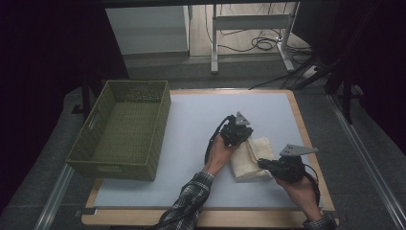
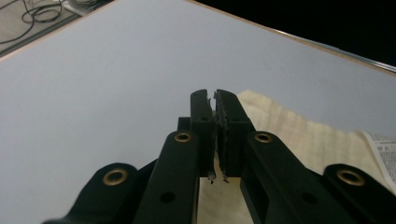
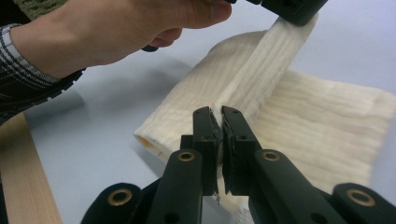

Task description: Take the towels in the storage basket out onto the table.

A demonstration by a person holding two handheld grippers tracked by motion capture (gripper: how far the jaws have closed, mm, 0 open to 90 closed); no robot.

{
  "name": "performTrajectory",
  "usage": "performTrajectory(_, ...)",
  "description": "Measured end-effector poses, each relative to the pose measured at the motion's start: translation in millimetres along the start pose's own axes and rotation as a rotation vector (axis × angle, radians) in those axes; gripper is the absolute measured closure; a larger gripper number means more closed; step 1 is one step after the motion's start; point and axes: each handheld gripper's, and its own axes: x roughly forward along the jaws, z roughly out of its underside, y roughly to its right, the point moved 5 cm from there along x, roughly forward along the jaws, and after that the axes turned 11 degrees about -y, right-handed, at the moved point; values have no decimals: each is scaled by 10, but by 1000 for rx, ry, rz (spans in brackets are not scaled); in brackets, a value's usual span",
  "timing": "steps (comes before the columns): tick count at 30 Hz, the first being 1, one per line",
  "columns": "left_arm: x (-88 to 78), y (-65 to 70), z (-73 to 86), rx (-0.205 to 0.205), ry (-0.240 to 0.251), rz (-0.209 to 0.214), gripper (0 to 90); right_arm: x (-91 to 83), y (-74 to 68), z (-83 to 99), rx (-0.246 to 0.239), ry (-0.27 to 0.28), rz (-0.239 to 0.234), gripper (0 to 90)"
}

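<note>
A cream ribbed cloth lies folded on the pale grey table top, right of centre. My left gripper is at the cloth's far edge, jaws shut on a fold. In the right gripper view that fold rises as a taut strip to the left gripper. My right gripper comes in from the right and is shut on the cloth's near part. Its jaws pinch the same raised ridge of cloth. In the left gripper view the closed jaws have cream cloth under and between them.
An olive woven basket stands on the table's left side. The table has a wooden rim at the right. A printed label is sewn on the cloth's edge. Beyond the table are a desk frame and cables on the floor.
</note>
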Motion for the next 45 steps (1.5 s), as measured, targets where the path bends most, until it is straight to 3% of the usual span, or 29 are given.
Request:
performTrajectory(5, 93, 80, -136, 22, -9, 3, 866, -97, 88, 49, 20, 8, 18, 849)
performTrajectory(12, 308, 149, -160, 45, -62, 5, 863, -75, 221, 208, 55, -8, 41, 848)
performTrajectory(18, 435, 188, -160, 19, -54, 23, 849, -37, 292, 305, 77, -22, 62, 842)
performTrajectory(20, 434, 183, -159, 11, -43, 32, 770, -14, 315, 338, 85, -30, 60, 836)
performTrajectory(24, 377, 126, -158, -9, -24, 30, 566, -6, 358, 375, 98, -34, 78, 786)
performTrajectory(25, 360, 117, -160, -25, -10, 23, 539, -13, 367, 378, 100, -33, 86, 767)
performTrajectory(28, 294, 83, -134, -25, -7, 9, 495, -78, 411, 393, 102, -29, 126, 697)
performTrajectory(33, 132, 37, -6, -12, -15, -15, 444, -268, 518, 450, 119, -28, 186, 640)
performTrajectory(37, -50, -42, 167, -12, -22, -34, 425, -342, 541, 415, 119, -15, 203, 618)
performTrajectory(41, -172, -145, 350, -40, -24, -32, 450, -253, 502, 336, 104, -22, 201, 609)
performTrajectory(45, -166, -237, 523, -76, -41, -22, 467, -76, 476, 323, 105, -56, 215, 608)
